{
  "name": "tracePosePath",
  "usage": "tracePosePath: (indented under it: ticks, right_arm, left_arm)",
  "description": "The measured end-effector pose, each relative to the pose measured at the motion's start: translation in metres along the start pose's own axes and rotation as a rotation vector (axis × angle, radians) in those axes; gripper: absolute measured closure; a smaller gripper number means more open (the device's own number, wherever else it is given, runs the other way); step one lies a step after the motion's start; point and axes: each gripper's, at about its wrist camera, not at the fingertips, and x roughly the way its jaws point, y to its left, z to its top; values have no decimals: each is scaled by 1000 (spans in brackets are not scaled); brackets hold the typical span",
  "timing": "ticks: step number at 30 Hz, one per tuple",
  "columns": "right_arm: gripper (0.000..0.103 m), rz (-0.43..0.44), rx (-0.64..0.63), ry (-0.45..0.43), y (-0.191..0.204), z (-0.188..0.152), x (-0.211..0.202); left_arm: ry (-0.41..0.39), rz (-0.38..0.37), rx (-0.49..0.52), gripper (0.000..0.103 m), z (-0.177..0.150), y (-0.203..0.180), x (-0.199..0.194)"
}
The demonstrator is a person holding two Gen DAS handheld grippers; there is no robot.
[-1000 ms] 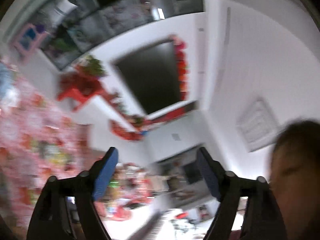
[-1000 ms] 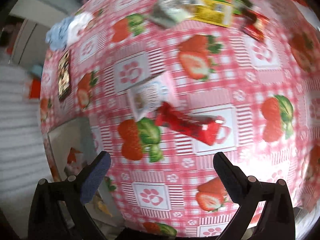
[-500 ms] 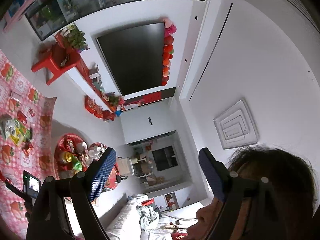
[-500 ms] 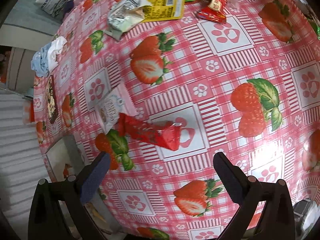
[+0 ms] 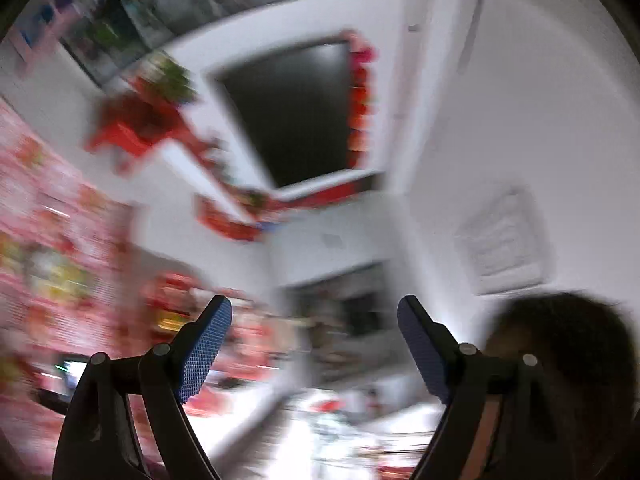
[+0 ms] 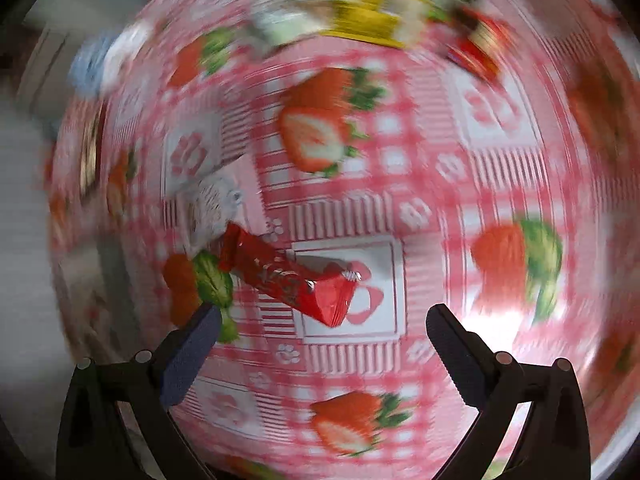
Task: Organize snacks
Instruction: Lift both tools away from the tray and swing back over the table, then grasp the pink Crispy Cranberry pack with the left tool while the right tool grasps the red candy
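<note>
In the right wrist view a red foil snack packet (image 6: 288,276) lies on the pink strawberry tablecloth (image 6: 460,208), with a white sachet (image 6: 214,208) touching its far left end. My right gripper (image 6: 320,320) is open and empty, just above and short of the red packet. More snacks, a yellow packet (image 6: 372,16) and a red one (image 6: 476,56), lie blurred at the far edge. My left gripper (image 5: 314,322) is open and empty, raised and pointing at the room's wall and ceiling, away from the snacks.
The left wrist view is blurred: a dark TV screen (image 5: 296,108), red shelves (image 5: 132,128), the tablecloth (image 5: 44,240) at far left, and a person's head (image 5: 568,380) at lower right. A blue-white cloth (image 6: 104,64) lies near the table's left edge.
My right gripper has dropped closer to the red packet, which now sits nearer the fingers. My left gripper has swung, and its view is blurred again.
</note>
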Motion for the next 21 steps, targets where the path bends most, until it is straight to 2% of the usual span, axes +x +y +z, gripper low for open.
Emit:
tracePosePath:
  ticks: [2, 3, 4, 5, 6, 7, 9, 11, 14, 15, 16, 17, 18, 19, 20, 21]
  right_arm:
    - [0, -75, -163, 8, 21, 4, 7]
    - [0, -110, -238, 11, 31, 5, 11]
    - [0, -133, -293, 15, 38, 6, 15]
    - [0, -156, -352, 20, 46, 8, 20]
    - [0, -175, -395, 26, 51, 11, 25]
    - [0, -184, -422, 33, 55, 14, 30]
    - [0, -176, -440, 61, 58, 20, 41]
    - [0, -183, -446, 76, 59, 24, 50]
    - [2, -192, -438, 102, 52, 25, 60]
    - [8, -191, -436, 91, 49, 25, 56]
    - [19, -191, -436, 87, 48, 25, 55]
    - [26, -187, -436, 79, 43, 25, 48]
    - [48, -184, -434, 71, 39, 25, 43]
    - [75, -183, -430, 69, 36, 26, 39]
    - [82, -182, -414, 75, 29, 27, 35]
    - [81, -173, -382, 84, 19, 28, 33]
  left_arm:
    - [19, 333, 109, 15, -7, 30, 9]
    - [50, 527, 203, 15, -15, 48, 18]
    - [75, 661, 283, 15, -23, 61, 25]
    - [116, 821, 390, 15, -35, 80, 36]
    - [194, 982, 520, 15, -53, 106, 49]
    - [265, 1053, 586, 15, -66, 128, 59]
    - [447, 1160, 638, 15, -92, 181, 74]
    - [551, 1178, 605, 15, -109, 222, 79]
    - [645, 1238, 617, 15, -128, 266, 89]
    - [665, 1255, 632, 15, -133, 277, 93]
    - [677, 1260, 632, 15, -132, 282, 96]
    - [698, 1248, 633, 15, -135, 289, 102]
    - [704, 1239, 628, 15, -134, 293, 103]
    - [715, 1228, 633, 15, -134, 299, 112]
    - [734, 1217, 644, 15, -136, 306, 123]
    - [753, 1214, 666, 15, -138, 313, 133]
